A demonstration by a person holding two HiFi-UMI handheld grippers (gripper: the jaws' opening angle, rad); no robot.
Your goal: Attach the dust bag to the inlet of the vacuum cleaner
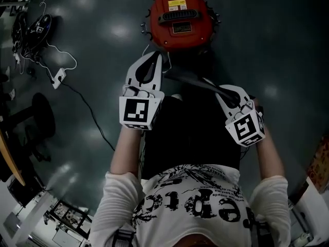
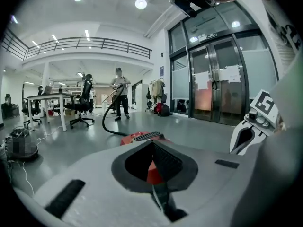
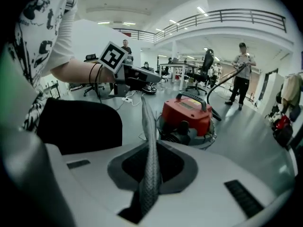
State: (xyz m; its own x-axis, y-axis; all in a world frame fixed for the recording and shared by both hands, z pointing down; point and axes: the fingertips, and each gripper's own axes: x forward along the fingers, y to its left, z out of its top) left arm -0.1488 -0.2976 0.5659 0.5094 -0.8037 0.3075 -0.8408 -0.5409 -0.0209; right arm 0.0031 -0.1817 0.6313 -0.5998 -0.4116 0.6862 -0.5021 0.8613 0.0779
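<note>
Dust bag (image 1: 191, 79) bottom indistinct, perhaps merged with darkness below.

One red, round plastic vacuum cleaner (image 1: 180, 17); one dark woven-fabric dust bag (image 1: 193, 80); two white plastic grippers — left gripper (image 1: 156, 56), right gripper (image 1: 221, 90) — one white power strip (image 1: 58, 78).

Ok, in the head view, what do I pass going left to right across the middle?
White power strip on the floor → left gripper → dust bag, its edge pinched in both grippers' jaws → right gripper.
</note>
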